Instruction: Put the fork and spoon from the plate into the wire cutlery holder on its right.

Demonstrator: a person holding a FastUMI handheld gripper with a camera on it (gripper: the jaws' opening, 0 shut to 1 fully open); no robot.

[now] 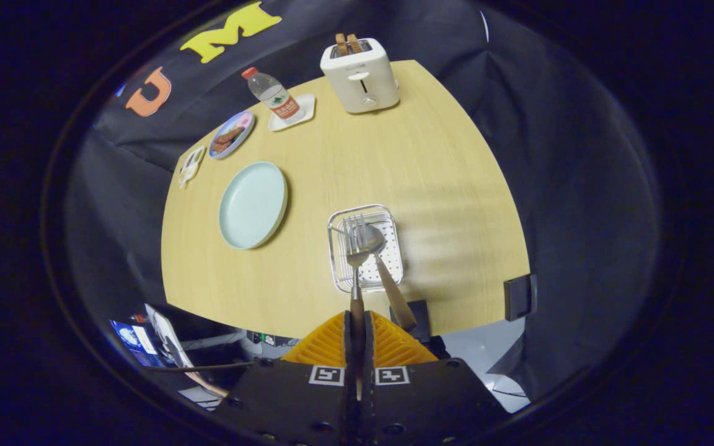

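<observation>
With its fingers closed tight on the fork handle, the gripper hangs above the wire cutlery holder, at four o'clock from the empty plate; released tilted, the fork could strike the spoon leaning inside.

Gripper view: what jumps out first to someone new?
The gripper is shut on a fork, held above the wire cutlery holder, tines toward it. A spoon leans in the holder beside the fork, its handle sticking out toward the fingers. Left of the holder lies a bare pale green plate, and a white toaster with bread stands at the table's far edge.
</observation>
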